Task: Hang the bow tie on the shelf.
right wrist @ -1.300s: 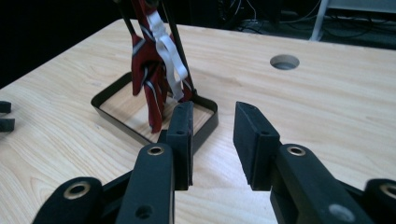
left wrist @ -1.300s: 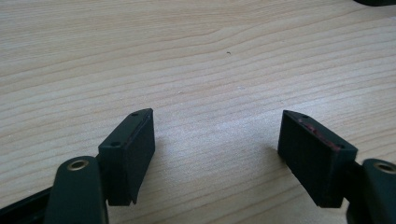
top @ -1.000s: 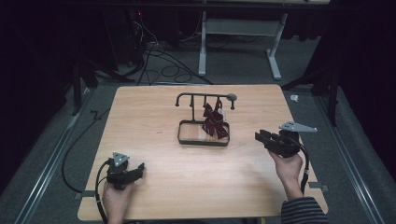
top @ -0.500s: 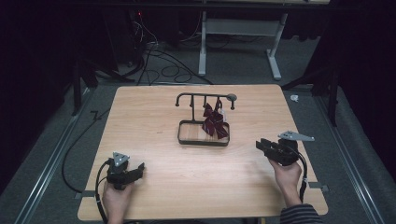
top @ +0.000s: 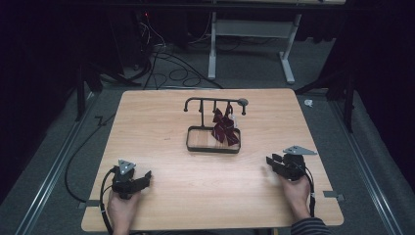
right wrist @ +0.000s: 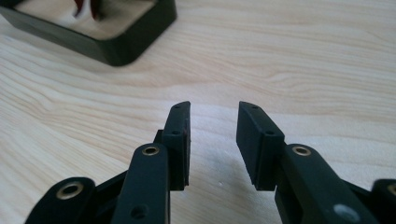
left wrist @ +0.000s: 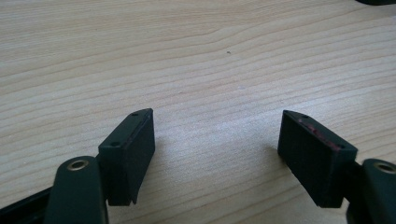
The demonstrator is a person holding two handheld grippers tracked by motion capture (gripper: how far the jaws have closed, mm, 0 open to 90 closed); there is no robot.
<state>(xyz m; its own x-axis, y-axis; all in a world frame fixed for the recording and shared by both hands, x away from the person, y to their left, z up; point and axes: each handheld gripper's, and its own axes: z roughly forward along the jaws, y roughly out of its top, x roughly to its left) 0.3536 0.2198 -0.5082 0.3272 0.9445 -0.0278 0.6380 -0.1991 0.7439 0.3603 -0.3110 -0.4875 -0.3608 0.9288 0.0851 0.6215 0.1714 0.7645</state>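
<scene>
A dark red ribbon bow (top: 225,128) hangs from the black rail of a small metal stand (top: 214,102) near the middle of the light wooden table (top: 205,196), its lower end lying in the right part of the stand's shallow black-rimmed tray (top: 212,149). The rail carries short pegs and ends in a round knob at its right end. In the right gripper view, a corner of that tray (right wrist: 121,55) shows at the upper left, with a bit of red and white inside it.

The right gripper (top: 272,163) rests low over the table near its right front edge, held by the person's right hand (top: 296,194), well apart from the tray; its jaws stand narrowly parted with nothing between them, bare wood showing in the gap (right wrist: 212,140). The left gripper (top: 142,177) sits near the left front edge in the left hand (top: 120,210), with its jaws spread wide over empty wood grain (left wrist: 217,140).

The tabletop is pale, with fine streaked grain. Around it lies grey floor (top: 58,161) with metal rails along both sides, black cables (top: 161,58) coiled beyond the far edge, and the white legs of another table (top: 213,49) farther back; the rest of the room is dark
</scene>
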